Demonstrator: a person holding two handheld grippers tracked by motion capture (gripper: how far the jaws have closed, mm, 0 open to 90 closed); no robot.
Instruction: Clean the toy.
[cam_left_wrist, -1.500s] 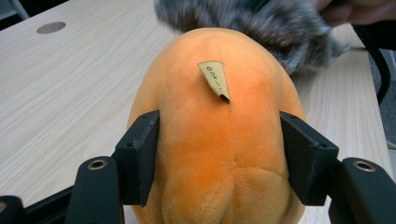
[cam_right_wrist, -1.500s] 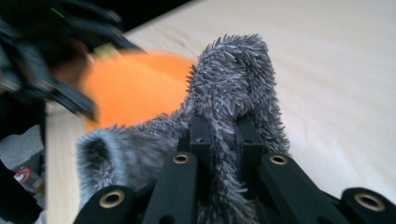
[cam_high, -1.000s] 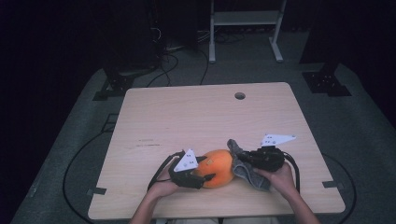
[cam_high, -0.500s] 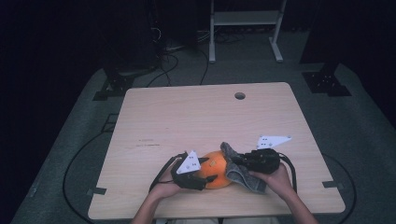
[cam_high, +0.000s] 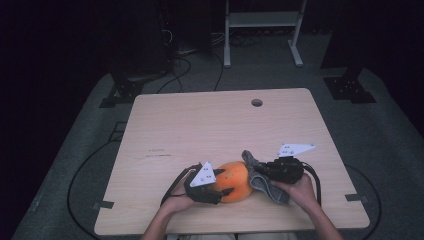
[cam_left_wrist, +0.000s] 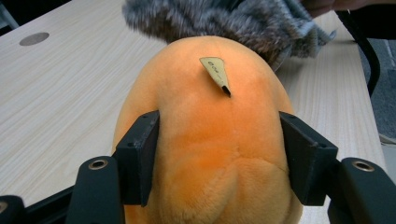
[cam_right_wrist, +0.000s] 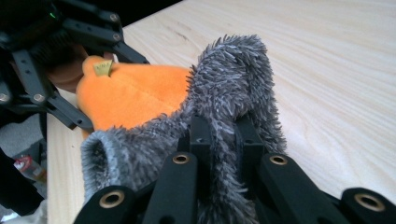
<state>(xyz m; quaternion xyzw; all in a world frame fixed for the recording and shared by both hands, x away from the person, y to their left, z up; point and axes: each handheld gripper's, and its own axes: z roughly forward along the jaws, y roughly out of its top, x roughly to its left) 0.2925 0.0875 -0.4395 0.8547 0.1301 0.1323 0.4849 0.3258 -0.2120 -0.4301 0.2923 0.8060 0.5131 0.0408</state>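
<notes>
Right gripper shifted left, grey fabric pinched

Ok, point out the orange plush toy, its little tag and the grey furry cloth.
orange plush toy (cam_left_wrist: 210, 154): left gripper view, middle of its body.
tag (cam_left_wrist: 215, 73): left gripper view, its pale flat face.
grey furry cloth (cam_right_wrist: 233, 79): right gripper view, the raised fold.

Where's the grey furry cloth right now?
In the high view the grey furry cloth lies near the table's front edge, clamped in the right gripper, against the orange plush toy's right side.
</notes>
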